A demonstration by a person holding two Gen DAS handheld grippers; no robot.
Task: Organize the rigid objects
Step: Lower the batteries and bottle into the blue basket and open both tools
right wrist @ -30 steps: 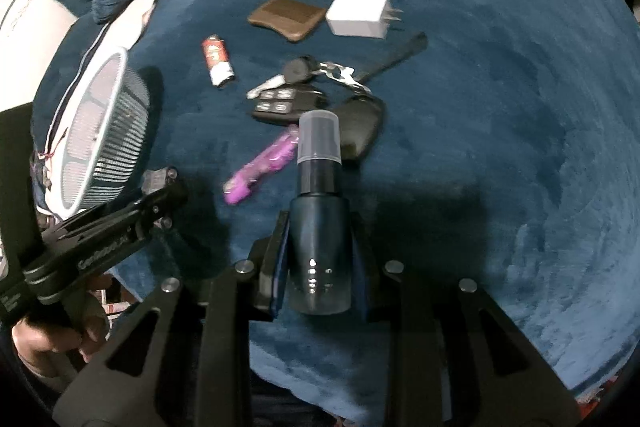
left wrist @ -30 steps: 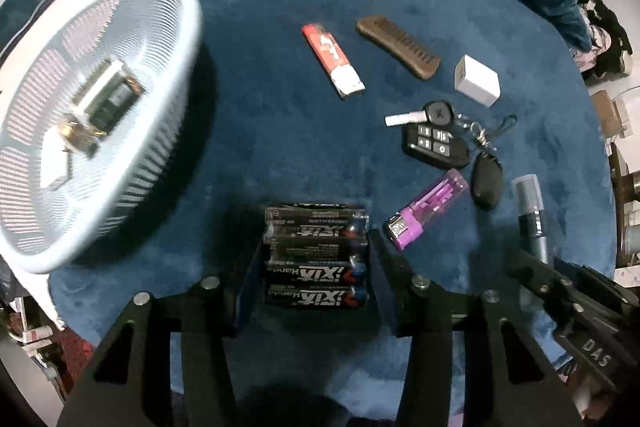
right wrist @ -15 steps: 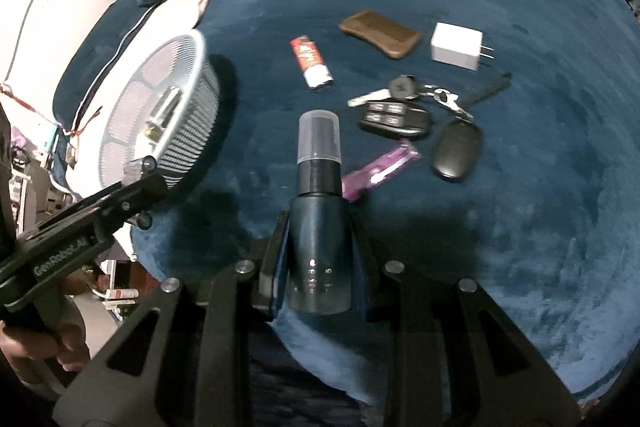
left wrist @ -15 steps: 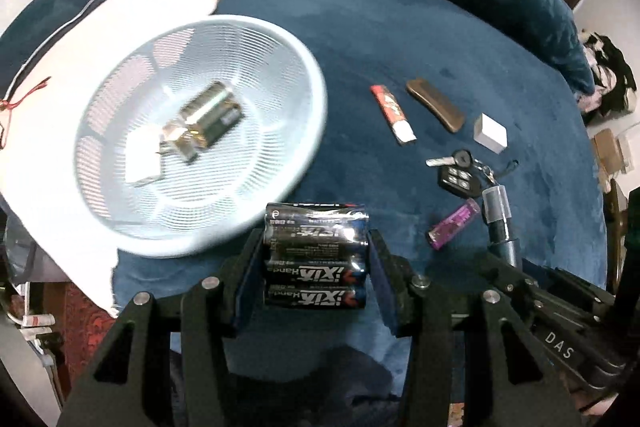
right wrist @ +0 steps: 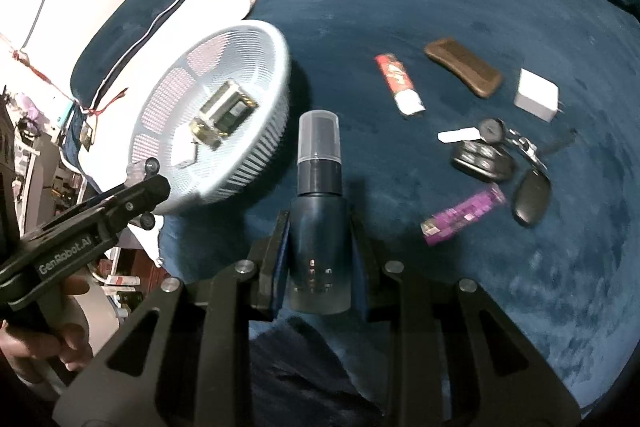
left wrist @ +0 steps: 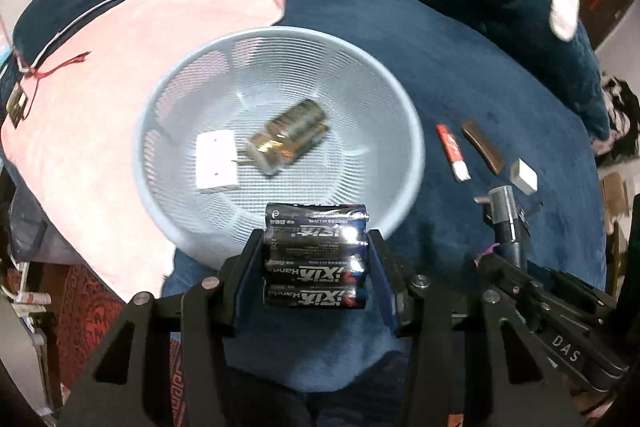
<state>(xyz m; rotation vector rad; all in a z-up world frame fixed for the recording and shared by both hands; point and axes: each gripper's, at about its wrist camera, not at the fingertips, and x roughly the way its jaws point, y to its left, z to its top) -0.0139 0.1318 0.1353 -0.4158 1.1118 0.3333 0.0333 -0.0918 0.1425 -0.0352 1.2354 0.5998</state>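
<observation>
The white mesh basket (left wrist: 412, 131) holds a white charger (left wrist: 215, 167) and a gold-black pack (left wrist: 290, 135). The left gripper (left wrist: 316, 263) clamps a battery pack (left wrist: 316, 261) at the basket's near rim; the right gripper (right wrist: 320, 251) grips a dark spray bottle (right wrist: 319, 215) right of it.

Battery pack (left wrist: 315, 261): glossy shrink film, bright glare. Basket (left wrist: 400, 115): pale plastic mesh, matt. Spray bottle (right wrist: 319, 223): smooth dark body, translucent plastic cap. Comb (right wrist: 464, 73): brown, wood-like, matt. Blanket (right wrist: 480, 7): blue plush cloth, soft nap. Fingers (left wrist: 248, 291): matt black plastic.
</observation>
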